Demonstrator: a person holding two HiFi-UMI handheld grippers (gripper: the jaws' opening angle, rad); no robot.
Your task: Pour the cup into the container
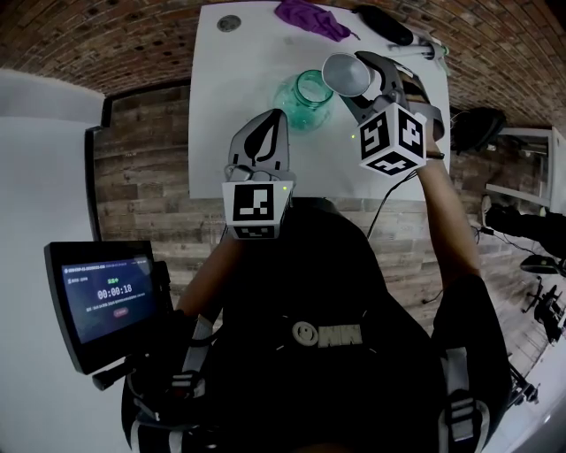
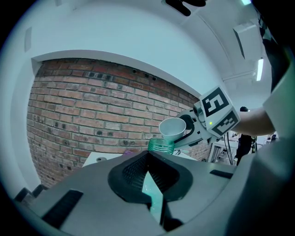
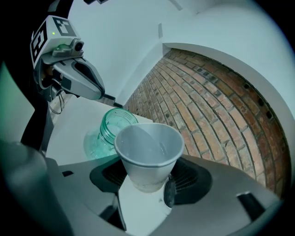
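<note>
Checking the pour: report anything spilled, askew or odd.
Nothing looks spilled. The glass jar stands upright; the cup in the right gripper tilts toward it, as pouring needs. A crumpled purple cloth lies at the far edge of the table.

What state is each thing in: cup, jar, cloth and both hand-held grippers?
cup: tilted towards jar, gripped.
jar: upright, lidless.
cloth: crumpled.
right hand-held gripper: shut on cup.
left hand-held gripper: shut, empty.
</note>
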